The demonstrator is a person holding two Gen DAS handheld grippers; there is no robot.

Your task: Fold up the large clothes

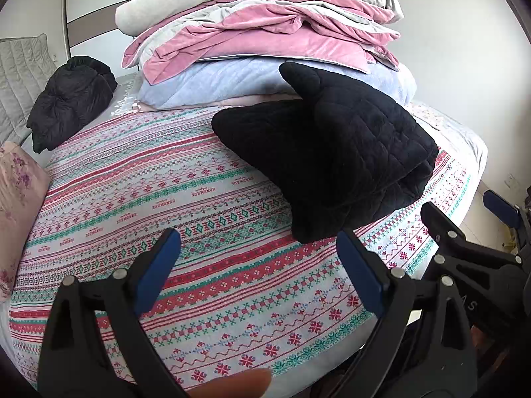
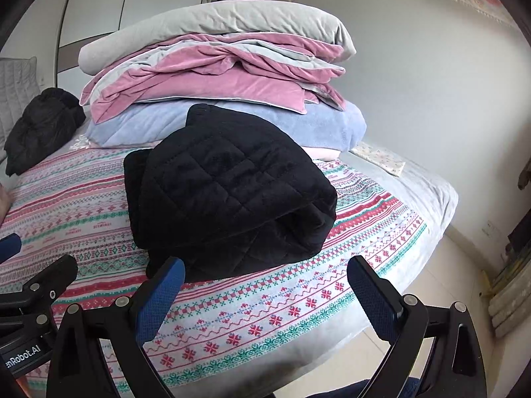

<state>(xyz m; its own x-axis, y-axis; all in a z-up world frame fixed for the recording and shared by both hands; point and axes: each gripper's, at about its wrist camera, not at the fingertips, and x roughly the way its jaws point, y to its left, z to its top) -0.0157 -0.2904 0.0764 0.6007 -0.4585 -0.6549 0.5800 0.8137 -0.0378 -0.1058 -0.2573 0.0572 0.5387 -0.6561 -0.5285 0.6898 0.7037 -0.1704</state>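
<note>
A black quilted garment (image 1: 335,156) lies folded into a thick bundle on the patterned bed sheet (image 1: 186,219); it also shows in the right wrist view (image 2: 229,192). My left gripper (image 1: 259,248) is open and empty, held above the sheet just in front of and left of the bundle. My right gripper (image 2: 265,275) is open and empty, just in front of the bundle's near edge. The right gripper also shows at the right edge of the left wrist view (image 1: 464,225).
A tall stack of folded pink, grey and blue bedding (image 1: 265,46) stands behind the garment. A second black garment (image 1: 69,99) lies at the far left by a grey headboard (image 1: 20,76). A floral pillow (image 1: 16,199) sits left. The bed's right edge drops to floor (image 2: 458,278).
</note>
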